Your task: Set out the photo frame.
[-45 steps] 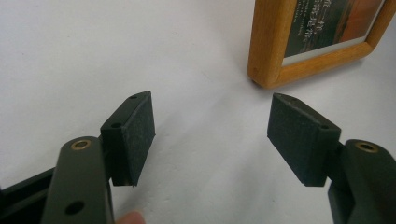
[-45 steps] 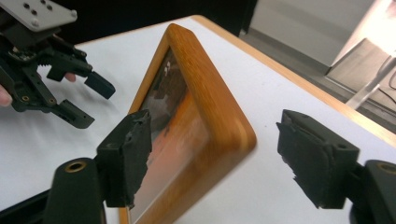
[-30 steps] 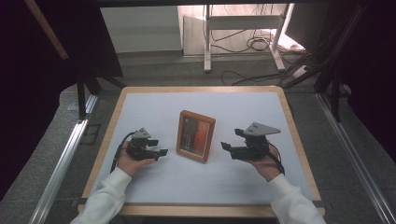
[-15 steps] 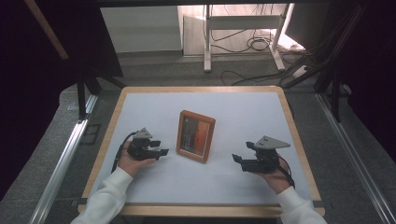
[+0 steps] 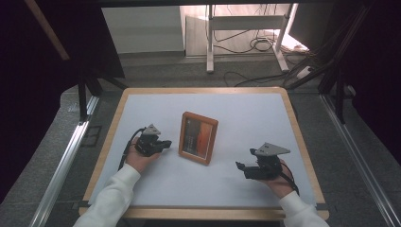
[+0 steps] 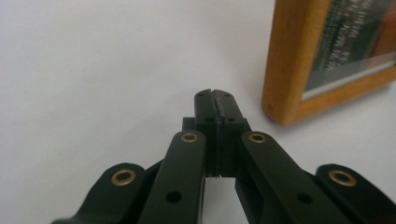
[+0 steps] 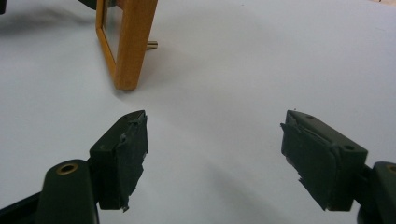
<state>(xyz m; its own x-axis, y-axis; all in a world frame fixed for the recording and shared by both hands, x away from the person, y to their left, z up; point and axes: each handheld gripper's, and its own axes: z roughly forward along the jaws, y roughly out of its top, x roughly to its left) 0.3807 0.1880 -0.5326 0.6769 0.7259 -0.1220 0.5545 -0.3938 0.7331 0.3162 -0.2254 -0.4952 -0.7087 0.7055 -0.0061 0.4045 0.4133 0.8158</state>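
A wooden picture frame (image 5: 198, 137) stands upright in the middle of the white table top, its glass front turned toward the person. My left gripper (image 5: 162, 144) rests just left of the frame, jaws pressed together with nothing between them; in the left gripper view my left gripper (image 6: 214, 94) has the frame's lower corner (image 6: 286, 88) close on its right. My right gripper (image 5: 239, 168) sits lower right of the frame, a short way off, jaws wide apart and empty. The right gripper view shows my right gripper (image 7: 214, 140) and the frame's side edge (image 7: 134, 42) ahead to the left.
The white table top (image 5: 246, 113) has a wooden rim (image 5: 302, 142). Metal rails run along both sides of the table on the grey floor. A white stand with cables (image 5: 246, 40) stands beyond the far edge.
My right gripper has moved back toward the person and to the right, away from the frame. The left gripper and the frame have stayed in place.
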